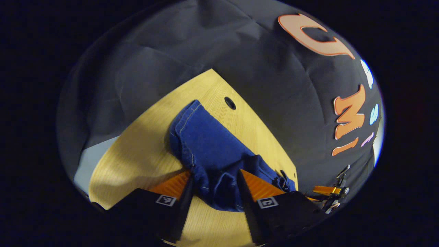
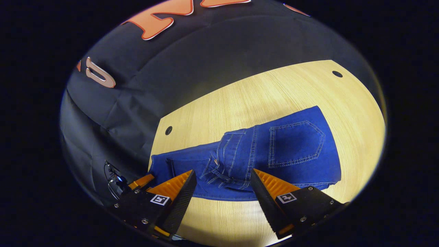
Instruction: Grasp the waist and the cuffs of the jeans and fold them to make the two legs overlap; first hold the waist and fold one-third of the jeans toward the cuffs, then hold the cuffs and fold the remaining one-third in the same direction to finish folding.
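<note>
jeans (image 2: 260, 151) on table (image 2: 274, 89), grommet hole (image 2: 168, 130) behind

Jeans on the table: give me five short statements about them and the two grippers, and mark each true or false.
1. The jeans lie on a wooden table. True.
2. A back pocket faces up in the right gripper view. True.
3. The right gripper is shut on the jeans. False: its fingers stand apart, open, over the near edge of the denim.
4. The jeans are folded into a compact stack of thirds. False: they lie long, bunched near the middle.
5. In the left gripper view, denim sits between the fingers of the left gripper. True; whether they press it cannot be told.
</note>
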The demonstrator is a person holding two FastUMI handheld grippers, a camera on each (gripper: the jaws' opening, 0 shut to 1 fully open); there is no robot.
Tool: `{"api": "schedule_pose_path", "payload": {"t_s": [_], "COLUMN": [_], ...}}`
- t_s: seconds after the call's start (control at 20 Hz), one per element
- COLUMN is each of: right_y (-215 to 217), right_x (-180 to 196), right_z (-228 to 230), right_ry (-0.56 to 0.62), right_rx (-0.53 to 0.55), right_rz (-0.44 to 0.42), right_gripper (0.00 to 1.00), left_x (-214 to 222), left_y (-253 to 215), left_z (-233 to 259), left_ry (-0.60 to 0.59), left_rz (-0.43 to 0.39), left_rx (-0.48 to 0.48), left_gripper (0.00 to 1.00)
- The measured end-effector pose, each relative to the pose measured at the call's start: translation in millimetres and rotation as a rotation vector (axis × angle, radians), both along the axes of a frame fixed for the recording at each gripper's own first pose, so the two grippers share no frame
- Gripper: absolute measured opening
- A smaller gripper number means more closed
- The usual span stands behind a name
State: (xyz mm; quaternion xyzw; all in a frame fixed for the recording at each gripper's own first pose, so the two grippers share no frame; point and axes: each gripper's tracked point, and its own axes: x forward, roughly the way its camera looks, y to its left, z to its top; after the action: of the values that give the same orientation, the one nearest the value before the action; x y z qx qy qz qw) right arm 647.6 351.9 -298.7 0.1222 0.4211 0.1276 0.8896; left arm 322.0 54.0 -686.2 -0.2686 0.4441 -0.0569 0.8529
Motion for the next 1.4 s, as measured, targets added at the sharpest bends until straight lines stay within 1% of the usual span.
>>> {"api": "schedule_pose_path", "payload": {"t_s": [0.05,0.1,0.15,0.25,0.3,0.35,0.4,0.55,0.75,0.9,1.05,1.2,1.4], "right_y": [-3.8,-7.4,-8.7,-13.8,-17.7,-26.0,-32.0,-45.2,-82.3,-117.5,-160.4,-202.8,-254.2], "right_x": [-2.4,-3.3,-2.9,-1.4,-0.5,-1.5,-0.8,2.8,5.2,9.4,9.2,3.9,-10.3], "right_z": [-0.6,-0.8,0.7,4.2,6.2,8.3,10.2,27.0,49.3,67.9,83.8,90.7,89.9], "right_ry": [0.003,0.004,0.002,-0.001,-0.004,-0.008,-0.012,-0.037,-0.07,-0.103,-0.13,-0.138,-0.131], "right_rx": [-0.003,-0.003,0.0,0.007,0.009,0.009,0.013,0.043,0.046,0.052,0.057,0.057,0.071], "right_rz": [-0.002,-0.003,-0.005,-0.009,-0.007,-0.002,0.003,0.009,0.023,0.013,-0.011,-0.042,-0.09], "right_gripper": [0.98,0.98,0.98,0.98,0.98,0.98,0.98,0.98,0.98,0.98,0.98,0.98,0.98], "left_x": [2.6,2.1,4.0,5.1,7.4,10.4,12.6,16.0,27.9,21.9,14.9,2.3,-8.8], "left_y": [3.3,1.4,-3.4,-9.2,-14.6,-23.2,-30.5,-70.7,-149.7,-230.0,-290.7,-354.8,-438.8], "left_z": [-8.8,-5.4,-2.7,25.0,38.8,54.3,69.4,119.1,186.9,224.0,239.1,236.3,200.6], "left_ry": [0.032,0.051,0.039,-0.02,-0.05,-0.078,-0.099,-0.171,-0.275,-0.331,-0.355,-0.355,-0.317], "left_rz": [0.03,0.051,0.044,0.05,0.056,0.061,0.064,0.028,-0.057,-0.136,-0.211,-0.29,-0.364], "left_rx": [0.038,0.046,0.049,0.048,0.044,0.033,0.027,0.022,0.045,0.065,0.073,0.094,0.124], "left_gripper": [0.37,0.18,0.12,0.11,0.13,0.11,0.11,0.11,0.11,0.11,0.11,0.11,0.11]}}
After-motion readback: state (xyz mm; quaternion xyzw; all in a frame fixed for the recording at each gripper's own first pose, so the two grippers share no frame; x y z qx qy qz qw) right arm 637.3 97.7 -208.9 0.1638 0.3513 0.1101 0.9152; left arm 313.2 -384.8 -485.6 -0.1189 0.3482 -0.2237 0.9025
